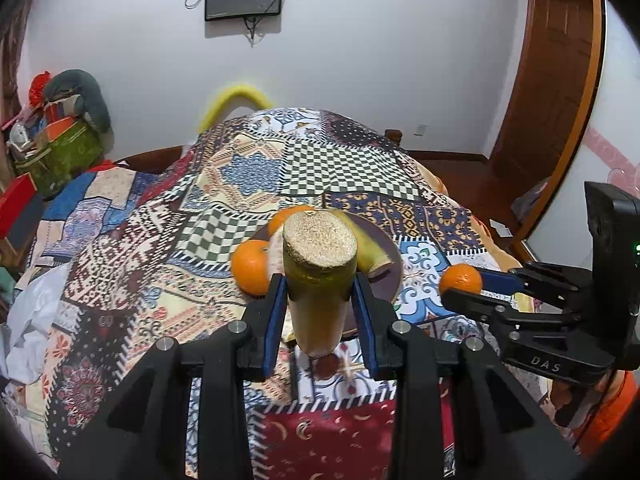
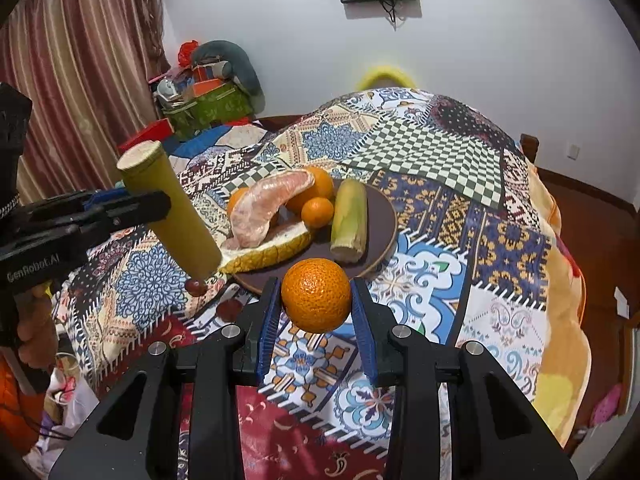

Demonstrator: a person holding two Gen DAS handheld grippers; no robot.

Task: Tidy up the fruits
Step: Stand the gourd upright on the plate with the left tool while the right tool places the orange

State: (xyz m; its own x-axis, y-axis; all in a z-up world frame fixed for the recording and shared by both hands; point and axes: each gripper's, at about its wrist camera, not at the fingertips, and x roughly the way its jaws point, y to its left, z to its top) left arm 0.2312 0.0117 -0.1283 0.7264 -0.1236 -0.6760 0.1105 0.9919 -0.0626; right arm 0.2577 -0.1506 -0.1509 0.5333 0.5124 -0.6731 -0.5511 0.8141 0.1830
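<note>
My left gripper (image 1: 320, 286) is shut on a yellow-green sugarcane piece (image 1: 320, 272), held upright and lifted off the cloth; it is also visible in the right wrist view (image 2: 172, 216). My right gripper (image 2: 316, 300) is shut on an orange (image 2: 316, 294), held just in front of the dark round plate (image 2: 384, 208). On the plate lie a peeled pomelo segment (image 2: 268, 204), a pomelo peel (image 2: 272, 254), a small orange (image 2: 318, 212), larger oranges behind it, and a second sugarcane piece (image 2: 350, 220). Seen from the left wrist, the right gripper (image 1: 466, 286) hangs right of the plate (image 1: 394, 264).
A patchwork cloth (image 2: 460, 216) covers the table. Two small dark red fruits (image 2: 196, 286) lie on it near the plate's front left. Boxes and bags (image 2: 208, 100) are stacked at the back left by a curtain. A wooden door (image 1: 560, 80) is at the right.
</note>
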